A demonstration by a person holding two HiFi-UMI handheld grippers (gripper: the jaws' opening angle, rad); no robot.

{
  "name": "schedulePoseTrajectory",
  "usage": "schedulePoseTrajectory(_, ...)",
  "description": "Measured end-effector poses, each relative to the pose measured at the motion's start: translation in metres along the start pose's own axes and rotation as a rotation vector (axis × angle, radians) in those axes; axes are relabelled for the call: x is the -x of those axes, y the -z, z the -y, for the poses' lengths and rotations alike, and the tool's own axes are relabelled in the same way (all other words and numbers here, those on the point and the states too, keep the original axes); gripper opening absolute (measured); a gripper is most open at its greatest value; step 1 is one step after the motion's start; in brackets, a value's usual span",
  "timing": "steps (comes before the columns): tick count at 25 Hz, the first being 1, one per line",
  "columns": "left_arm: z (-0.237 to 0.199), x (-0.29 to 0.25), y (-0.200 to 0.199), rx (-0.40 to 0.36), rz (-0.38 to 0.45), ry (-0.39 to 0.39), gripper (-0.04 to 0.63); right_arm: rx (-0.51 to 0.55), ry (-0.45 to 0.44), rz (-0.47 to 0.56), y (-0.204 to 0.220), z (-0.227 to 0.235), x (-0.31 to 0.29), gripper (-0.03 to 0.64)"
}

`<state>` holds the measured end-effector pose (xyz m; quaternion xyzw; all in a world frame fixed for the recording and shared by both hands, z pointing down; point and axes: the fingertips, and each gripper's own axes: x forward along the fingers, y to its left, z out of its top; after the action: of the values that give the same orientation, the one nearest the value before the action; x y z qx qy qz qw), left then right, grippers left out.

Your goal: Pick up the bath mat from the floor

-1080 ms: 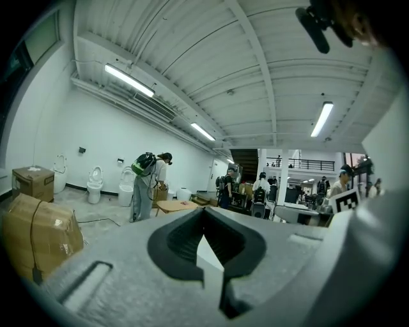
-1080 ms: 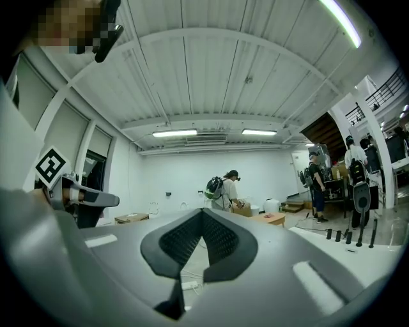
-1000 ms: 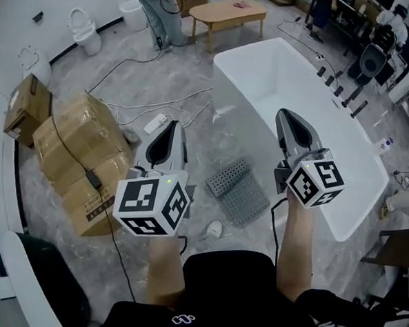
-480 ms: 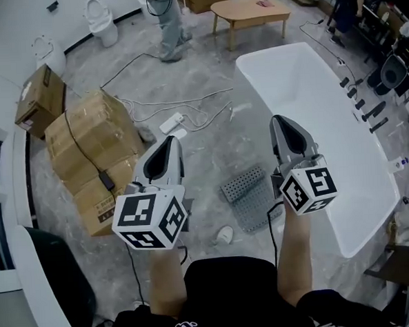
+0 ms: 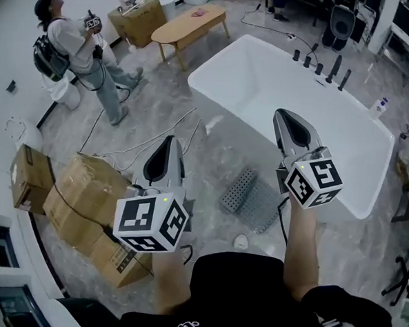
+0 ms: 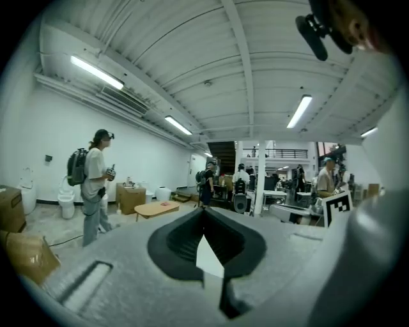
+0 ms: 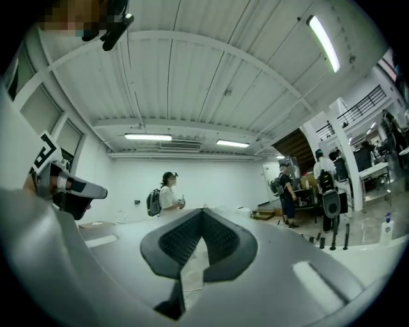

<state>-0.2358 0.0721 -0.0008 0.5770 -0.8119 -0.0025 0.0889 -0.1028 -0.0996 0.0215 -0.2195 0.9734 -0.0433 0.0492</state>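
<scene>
**Bath mat on the floor, both claws shut and empty**

Grey studded bath mat (image 5: 250, 199) flat on the marbled floor (image 5: 211, 159), low in the middle of the head view, touched by nothing. Near its 3 o'clock edge, the outer wall of a white bathtub (image 5: 268, 79), stretching away toward 1 o'clock. Near the mat's 6 o'clock corner, a small white object (image 5: 241, 241), too small to make out.

Held above the mat and apart from it, one to each side: left claw (image 5: 169, 142) toward 10 o'clock, right claw (image 5: 285, 114) toward 1 o'clock and in front of the tub in the head view. Both pointing toward 12. Seen along the left claw (image 6: 203, 214): dark pads pressed together at the tips, nothing between them. Same along the right claw (image 7: 203, 212): tips closed, nothing gripped.

Further out at 9 o'clock, stacked cardboard boxes (image 5: 82, 198). White cables (image 5: 154, 138) loose on the floor at 11. Beyond those, also at 11 o'clock, a person (image 5: 80, 53) standing. At 12 o'clock, a low wooden bench (image 5: 182, 29) with a pink item (image 5: 199, 13) on top. Along the tub's far rim, at 1 o'clock, a row of black fittings (image 5: 319, 62).
</scene>
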Motion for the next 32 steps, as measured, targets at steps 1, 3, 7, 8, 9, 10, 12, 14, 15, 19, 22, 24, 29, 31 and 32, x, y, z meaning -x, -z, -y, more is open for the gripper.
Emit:
schedulePoseTrajectory(1,0.013,-0.006,0.001,-0.010,-0.001,0.038,0.000,0.006,0.032,0.007,-0.002,0.010,0.011,0.006)
schedulePoseTrajectory(3,0.038,-0.019,0.001,-0.035,-0.005,0.115,0.000,0.014,0.099,0.026,-0.008,0.030,0.031,0.006)
schedulePoseTrajectory(7,0.076,-0.036,0.007,-0.052,-0.023,0.240,0.000,0.024,0.207,0.034,-0.011,0.056,0.065,0.006)
schedulePoseTrajectory(8,0.082,-0.041,0.009,-0.050,-0.029,0.266,0.000,0.024,0.232,0.031,-0.010,0.061,0.071,0.006)
schedulePoseTrajectory(9,0.088,-0.046,0.012,-0.052,-0.037,0.291,0.000,0.024,0.257,0.026,-0.008,0.067,0.077,0.006)
schedulePoseTrajectory(10,0.094,-0.052,0.016,-0.055,-0.047,0.317,0.000,0.024,0.282,0.019,-0.004,0.072,0.082,0.006)
schedulePoseTrajectory(12,0.104,-0.064,0.026,-0.051,-0.069,0.372,0.000,0.028,0.337,-0.001,0.003,0.083,0.091,0.006)
schedulePoseTrajectory(14,0.113,-0.076,0.034,-0.038,-0.089,0.426,0.000,0.031,0.395,-0.018,0.007,0.094,0.100,0.006)
schedulePoseTrajectory(15,0.117,-0.082,0.035,-0.034,-0.094,0.450,0.000,0.032,0.421,-0.024,0.007,0.098,0.103,0.006)
schedulePoseTrajectory(19,0.102,-0.109,0.027,-0.102,-0.085,0.469,0.000,0.067,0.467,-0.039,0.001,0.087,0.085,0.006)
schedulePoseTrajectory(22,0.077,-0.128,0.023,-0.155,-0.085,0.484,0.000,0.083,0.484,-0.041,0.004,0.068,0.057,0.006)
schedulePoseTrajectory(24,0.062,-0.139,0.021,-0.132,-0.090,0.520,-0.001,0.085,0.501,-0.046,0.011,0.057,0.040,0.006)
schedulePoseTrajectory(29,0.046,-0.161,0.025,-0.147,-0.119,0.603,0.000,0.077,0.591,-0.058,0.022,0.051,0.030,0.006)
schedulePoseTrajectory(31,0.049,-0.168,0.031,-0.147,-0.140,0.640,0.000,0.078,0.631,-0.056,0.022,0.052,0.035,0.006)
schedulePoseTrajectory(32,0.051,-0.171,0.035,-0.144,-0.150,0.657,0.000,0.077,0.648,-0.058,0.023,0.054,0.039,0.008)
